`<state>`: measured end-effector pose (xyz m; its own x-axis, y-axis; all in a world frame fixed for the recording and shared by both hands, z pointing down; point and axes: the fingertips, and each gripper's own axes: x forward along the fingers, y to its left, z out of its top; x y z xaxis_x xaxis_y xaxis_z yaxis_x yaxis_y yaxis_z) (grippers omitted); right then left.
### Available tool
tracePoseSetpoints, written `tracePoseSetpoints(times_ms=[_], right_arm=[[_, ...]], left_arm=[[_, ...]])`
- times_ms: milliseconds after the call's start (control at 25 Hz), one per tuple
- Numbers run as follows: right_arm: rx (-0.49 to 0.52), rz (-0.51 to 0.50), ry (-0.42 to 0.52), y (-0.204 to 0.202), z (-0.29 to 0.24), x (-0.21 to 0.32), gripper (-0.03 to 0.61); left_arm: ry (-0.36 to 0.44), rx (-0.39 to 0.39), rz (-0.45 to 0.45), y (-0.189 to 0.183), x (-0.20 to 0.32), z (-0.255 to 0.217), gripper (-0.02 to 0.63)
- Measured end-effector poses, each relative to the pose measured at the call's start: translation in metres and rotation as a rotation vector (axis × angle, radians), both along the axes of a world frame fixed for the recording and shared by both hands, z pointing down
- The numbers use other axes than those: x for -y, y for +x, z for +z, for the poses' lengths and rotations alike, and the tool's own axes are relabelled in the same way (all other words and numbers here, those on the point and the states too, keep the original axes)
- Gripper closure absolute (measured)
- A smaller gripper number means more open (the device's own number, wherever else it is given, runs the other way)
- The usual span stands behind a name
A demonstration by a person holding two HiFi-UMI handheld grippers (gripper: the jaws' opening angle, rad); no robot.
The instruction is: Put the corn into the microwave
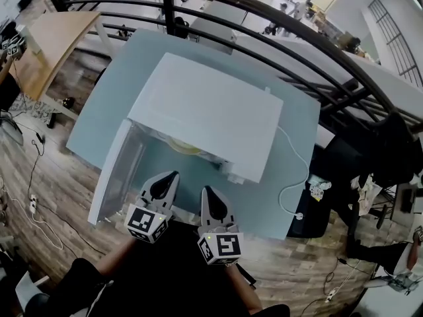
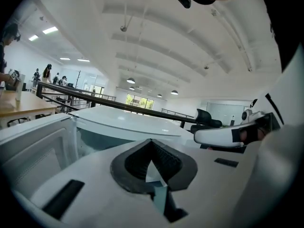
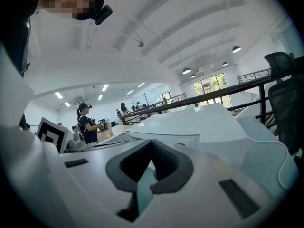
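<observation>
Both grippers sit side by side at the near edge of the table [image 1: 109, 114]. Left gripper [image 1: 172, 177]: jaws fully closed, nothing in them. Right gripper [image 1: 207, 191]: jaws together too, empty. Just ahead is the white microwave [image 1: 211, 107], with its door [image 1: 114, 177] swung open to the left. Corn [image 1: 184, 145] is inside the cavity, a yellow shape partly hidden under the top edge. Power cord [image 1: 291, 177] trails right. Dark railing [image 1: 264, 20] runs behind.

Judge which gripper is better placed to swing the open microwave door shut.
Left, probably: the open door hangs on the left side of the microwave, close beside the left gripper, which is shut and empty; the right gripper sits farther from it.
</observation>
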<state>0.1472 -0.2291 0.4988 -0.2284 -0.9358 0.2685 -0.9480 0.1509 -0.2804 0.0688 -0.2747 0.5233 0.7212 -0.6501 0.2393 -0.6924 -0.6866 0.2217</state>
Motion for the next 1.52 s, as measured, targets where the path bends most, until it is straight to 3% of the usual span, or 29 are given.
tracePoseSetpoints(times_ms=[240,640,1280,1520], right_arm=[[0.002,0.039,0.019,0.010,-0.001,-0.002,0.569],[-0.051,0.052,0.102,0.014,-0.025,-0.005,0.569],[-0.073,0.024,0.099,0.007,-0.026,-0.006,0.569],[-0.012,0.030,0.062,0.008,-0.018,-0.007,0.569]], left_arm=[[0.039,0.021,0.026,-0.007,-0.009,-0.019,0.612],[0.050,-0.018,0.008,-0.011,-0.010,-0.023,0.612],[0.044,-0.040,-0.015,-0.015,-0.011,-0.022,0.612],[0.030,-0.044,-0.040,-0.018,-0.011,-0.019,0.612]])
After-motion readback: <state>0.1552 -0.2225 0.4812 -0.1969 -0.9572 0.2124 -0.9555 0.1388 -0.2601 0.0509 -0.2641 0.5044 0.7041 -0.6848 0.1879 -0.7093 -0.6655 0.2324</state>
